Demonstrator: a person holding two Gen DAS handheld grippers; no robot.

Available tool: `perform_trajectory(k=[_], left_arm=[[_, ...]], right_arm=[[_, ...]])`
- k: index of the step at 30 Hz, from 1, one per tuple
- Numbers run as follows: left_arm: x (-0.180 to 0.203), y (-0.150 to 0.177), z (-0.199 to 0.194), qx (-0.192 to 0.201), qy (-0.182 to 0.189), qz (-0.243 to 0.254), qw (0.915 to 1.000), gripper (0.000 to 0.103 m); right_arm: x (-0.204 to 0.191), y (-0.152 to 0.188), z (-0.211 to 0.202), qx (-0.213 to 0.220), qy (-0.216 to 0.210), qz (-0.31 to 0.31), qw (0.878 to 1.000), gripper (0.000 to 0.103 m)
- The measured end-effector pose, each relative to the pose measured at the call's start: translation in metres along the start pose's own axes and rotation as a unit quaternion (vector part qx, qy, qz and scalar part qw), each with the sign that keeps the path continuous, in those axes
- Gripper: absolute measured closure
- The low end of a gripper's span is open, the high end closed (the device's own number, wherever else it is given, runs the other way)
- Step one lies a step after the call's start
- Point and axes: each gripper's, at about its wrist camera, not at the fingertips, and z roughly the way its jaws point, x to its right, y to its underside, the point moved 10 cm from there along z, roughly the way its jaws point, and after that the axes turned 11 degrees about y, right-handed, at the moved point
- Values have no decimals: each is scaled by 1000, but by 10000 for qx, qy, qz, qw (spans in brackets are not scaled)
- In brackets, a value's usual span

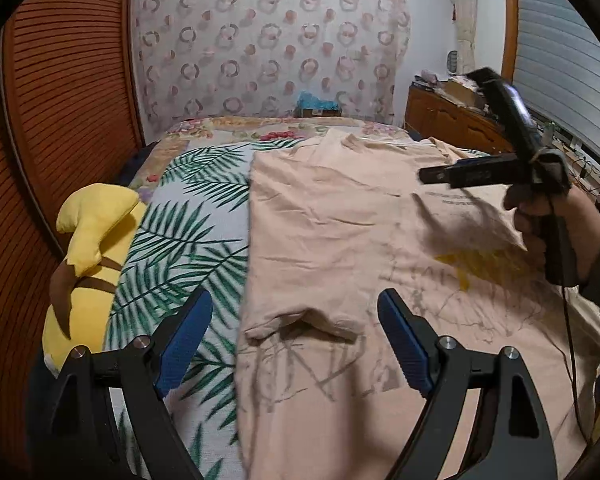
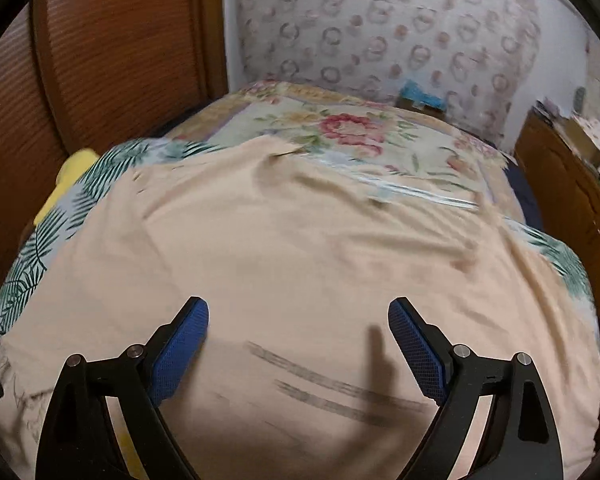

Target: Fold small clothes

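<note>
A peach T-shirt [image 1: 340, 248] with a faint print lies spread on the bed, its left side folded inward with a sleeve edge near the bottom. It also fills the right wrist view [image 2: 300, 248]. My left gripper [image 1: 296, 336] is open and empty, hovering just above the folded sleeve. My right gripper [image 2: 298, 340] is open and empty above the shirt's printed lines. The right gripper also shows in the left wrist view [image 1: 432, 176], held in a hand above the shirt's right side.
A yellow plush toy [image 1: 88, 256] lies at the bed's left edge on a palm-leaf sheet [image 1: 172, 240]. A slatted wooden door [image 1: 60, 100] stands on the left. A wooden dresser [image 1: 452, 120] with clutter stands on the right, below a window.
</note>
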Motion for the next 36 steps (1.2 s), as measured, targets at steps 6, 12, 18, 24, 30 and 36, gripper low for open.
perform_trajectory(k=[6, 12, 18, 24, 30, 36], left_arm=[[34, -7, 12, -81, 186, 265, 9994, 17], [70, -20, 35, -255, 383, 564, 9973, 17], [95, -22, 57, -505, 518, 740, 9946, 17], [111, -18, 69, -672, 563, 799, 9929, 17], [116, -11, 80, -922, 475, 885, 9907, 17], [114, -5, 87, -1125, 465, 821, 9892, 16]], right_arm=[[56, 35, -45, 290, -263, 325, 9987, 11], [116, 82, -80, 415, -106, 496, 9979, 12], [177, 132, -94, 251, 298, 854, 9956, 14], [234, 174, -90, -13, 606, 1403, 9883, 15], [256, 185, -70, -314, 681, 1803, 9808, 17], [273, 183, -60, -502, 383, 2053, 9767, 27]])
